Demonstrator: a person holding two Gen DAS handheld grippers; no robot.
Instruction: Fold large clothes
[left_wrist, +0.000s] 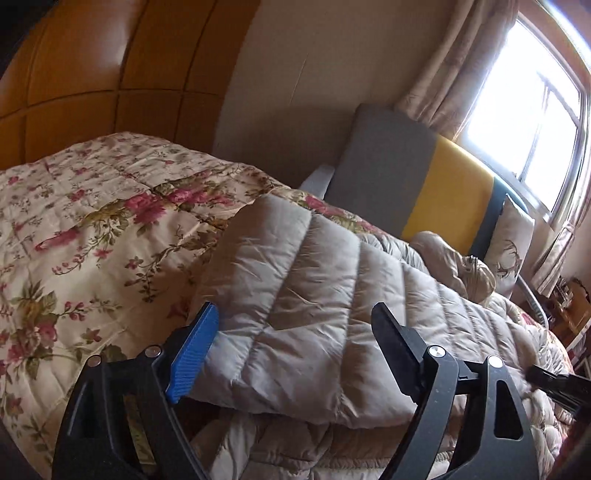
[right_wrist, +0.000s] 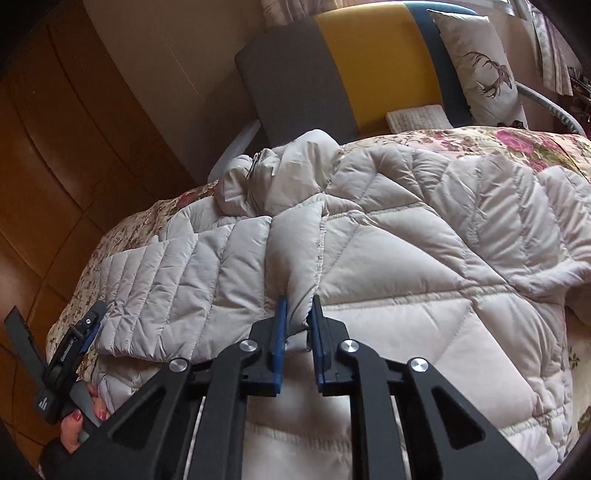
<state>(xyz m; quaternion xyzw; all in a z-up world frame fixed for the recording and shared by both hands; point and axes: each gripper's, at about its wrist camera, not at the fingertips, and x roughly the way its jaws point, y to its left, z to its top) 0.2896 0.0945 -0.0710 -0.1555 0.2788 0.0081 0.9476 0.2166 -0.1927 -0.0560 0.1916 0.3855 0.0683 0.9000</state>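
A pale grey-beige quilted puffer jacket (left_wrist: 314, 288) (right_wrist: 406, 240) lies spread on the bed, with one panel folded over its body and the collar bunched at the far end. My right gripper (right_wrist: 299, 314) is shut on a raised fold of the jacket's front edge, fabric pinched between its blue pads. My left gripper (left_wrist: 295, 314) stands open and wide at the near edge of the folded panel, its blue pad (left_wrist: 195, 350) beside the fabric. In the right wrist view the left gripper (right_wrist: 55, 314) shows at the far left, held by a hand (right_wrist: 79, 417).
The jacket rests on a floral quilt (left_wrist: 92, 221) (right_wrist: 535, 147) covering the bed. A wooden panelled headboard (left_wrist: 92, 55) rises on the left. A grey and yellow cushion (right_wrist: 332, 74) and a deer-print pillow (right_wrist: 476, 66) stand beyond the bed, below a bright window (left_wrist: 535, 110).
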